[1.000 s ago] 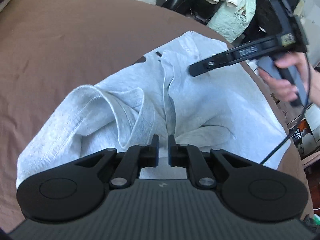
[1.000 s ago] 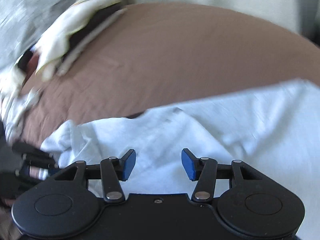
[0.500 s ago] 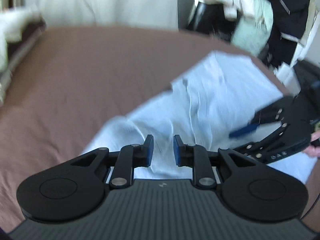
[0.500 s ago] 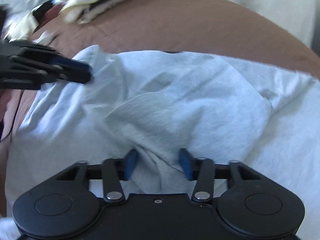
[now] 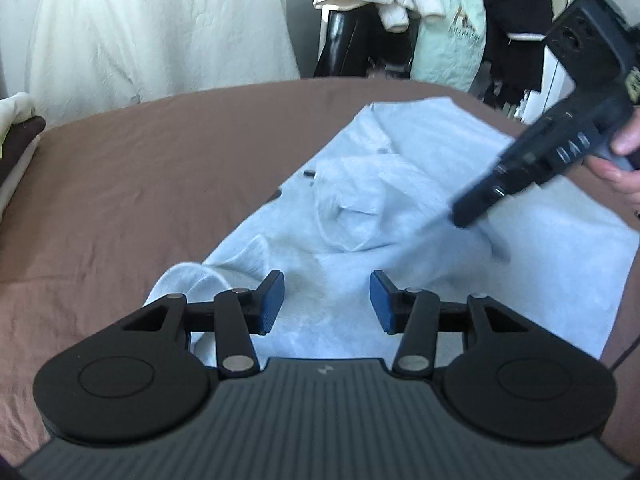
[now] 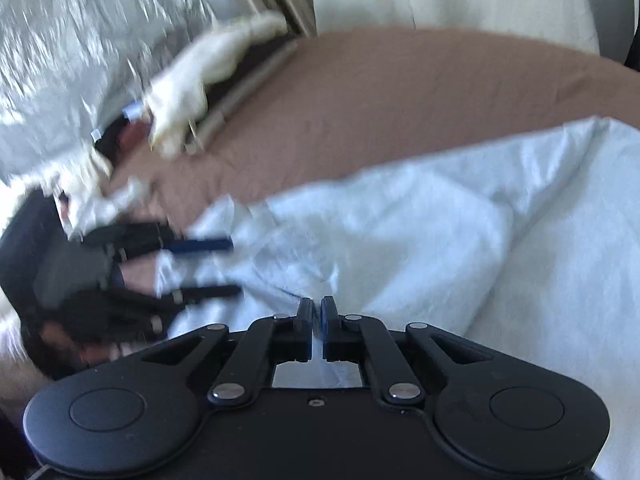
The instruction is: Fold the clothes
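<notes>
A light grey garment [image 5: 400, 216] lies crumpled on the brown bedspread [image 5: 140, 184]. My left gripper [image 5: 326, 300] is open and empty just above its near edge. My right gripper [image 6: 317, 310] is shut on a fold of the grey garment [image 6: 400, 240] and lifts the cloth into a ridge. The right gripper also shows in the left wrist view [image 5: 464, 216], at the right, with its tip down on the cloth. The left gripper shows blurred in the right wrist view [image 6: 228, 268], at the left, jaws apart.
A stack of folded clothes [image 5: 16, 136] sits at the bed's left edge. White curtains [image 5: 160, 32] hang behind the bed. Clothes and bags [image 5: 448, 32] are piled at the back right. A grey plastic-wrapped bundle [image 6: 80, 48] lies at the far left.
My left gripper has let go of the garment and opened wide. My right gripper has closed on a fold of the cloth and pulled it up.
</notes>
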The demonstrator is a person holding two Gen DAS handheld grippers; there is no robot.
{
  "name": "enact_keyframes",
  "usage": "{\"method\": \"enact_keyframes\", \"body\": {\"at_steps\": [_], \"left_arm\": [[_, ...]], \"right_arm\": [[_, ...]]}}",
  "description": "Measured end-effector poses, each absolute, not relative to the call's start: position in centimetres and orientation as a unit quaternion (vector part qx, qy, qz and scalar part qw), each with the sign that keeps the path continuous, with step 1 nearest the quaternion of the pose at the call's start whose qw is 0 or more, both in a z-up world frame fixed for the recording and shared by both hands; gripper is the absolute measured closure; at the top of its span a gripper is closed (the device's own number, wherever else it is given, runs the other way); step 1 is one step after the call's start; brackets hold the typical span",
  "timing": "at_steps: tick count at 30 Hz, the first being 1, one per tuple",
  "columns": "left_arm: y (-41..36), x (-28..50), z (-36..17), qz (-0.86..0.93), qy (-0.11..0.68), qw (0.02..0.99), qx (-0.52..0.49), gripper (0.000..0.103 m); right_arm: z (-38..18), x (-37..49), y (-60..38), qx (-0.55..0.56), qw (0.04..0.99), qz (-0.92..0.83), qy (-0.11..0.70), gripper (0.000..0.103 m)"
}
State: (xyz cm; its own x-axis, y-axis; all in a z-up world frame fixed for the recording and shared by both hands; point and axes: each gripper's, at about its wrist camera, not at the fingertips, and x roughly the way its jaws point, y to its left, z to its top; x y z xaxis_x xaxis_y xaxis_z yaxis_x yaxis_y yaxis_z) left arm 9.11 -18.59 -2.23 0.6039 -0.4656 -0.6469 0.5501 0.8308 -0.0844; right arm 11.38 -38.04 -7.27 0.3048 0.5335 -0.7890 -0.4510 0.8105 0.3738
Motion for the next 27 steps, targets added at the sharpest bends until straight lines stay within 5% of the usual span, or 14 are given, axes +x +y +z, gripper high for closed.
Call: {"method": "enact_keyframes", "body": {"at_steps": [4, 7, 9, 11, 12, 13, 14, 18, 20, 22, 24, 27], "left_arm": [[-18.4, 9.7, -2.7, -0.271, 0.36, 0.891, 0.059, 0.054], [-17.0, 11.0, -2.9, -0.242, 0.387, 0.889, 0.015, 0.051], [-16.0, 11.8, -3.4, -0.23, 0.397, 0.889, -0.013, 0.051], [-15.4, 12.5, -4.3, -0.236, 0.405, 0.882, -0.034, 0.052], [-15.4, 12.7, -4.8, -0.247, 0.41, 0.877, -0.042, 0.061], [-15.4, 12.7, -5.4, -0.257, 0.422, 0.868, -0.048, 0.088], [-15.2, 12.7, -5.7, -0.252, 0.435, 0.862, -0.06, 0.097], [-12.4, 11.7, -4.8, -0.214, 0.442, 0.859, -0.145, 0.097], [-12.2, 10.1, -3.6, -0.185, 0.412, 0.886, -0.105, 0.103], [-12.1, 8.7, -3.5, -0.153, 0.408, 0.897, -0.075, 0.103], [-11.7, 7.7, -4.3, -0.15, 0.415, 0.894, -0.076, 0.103], [-12.0, 7.0, -5.2, -0.168, 0.417, 0.891, -0.064, 0.103]], "right_arm": [[-9.5, 9.7, -37.0, -0.038, 0.761, 0.33, 0.557, 0.09], [-8.6, 8.1, -35.6, -0.073, 0.778, 0.35, 0.518, 0.087], [-8.0, 8.2, -35.2, -0.064, 0.794, 0.35, 0.494, 0.059], [-8.2, 8.9, -34.5, -0.066, 0.804, 0.339, 0.485, 0.053], [-8.3, 9.3, -34.1, -0.067, 0.808, 0.333, 0.481, 0.051], [-8.4, 9.7, -33.7, -0.068, 0.813, 0.328, 0.476, 0.048], [-8.5, 10.0, -33.4, -0.069, 0.818, 0.322, 0.472, 0.044], [-11.1, 11.5, -32.1, -0.071, 0.822, 0.301, 0.479, 0.042], [-12.2, 11.8, -31.7, -0.071, 0.821, 0.301, 0.48, 0.041], [-11.7, 11.8, -32.1, -0.068, 0.832, 0.291, 0.468, 0.046], [-11.2, 11.7, -32.5, -0.065, 0.842, 0.281, 0.456, 0.087], [-10.5, 11.6, -33.0, -0.061, 0.856, 0.266, 0.438, 0.097]]}}
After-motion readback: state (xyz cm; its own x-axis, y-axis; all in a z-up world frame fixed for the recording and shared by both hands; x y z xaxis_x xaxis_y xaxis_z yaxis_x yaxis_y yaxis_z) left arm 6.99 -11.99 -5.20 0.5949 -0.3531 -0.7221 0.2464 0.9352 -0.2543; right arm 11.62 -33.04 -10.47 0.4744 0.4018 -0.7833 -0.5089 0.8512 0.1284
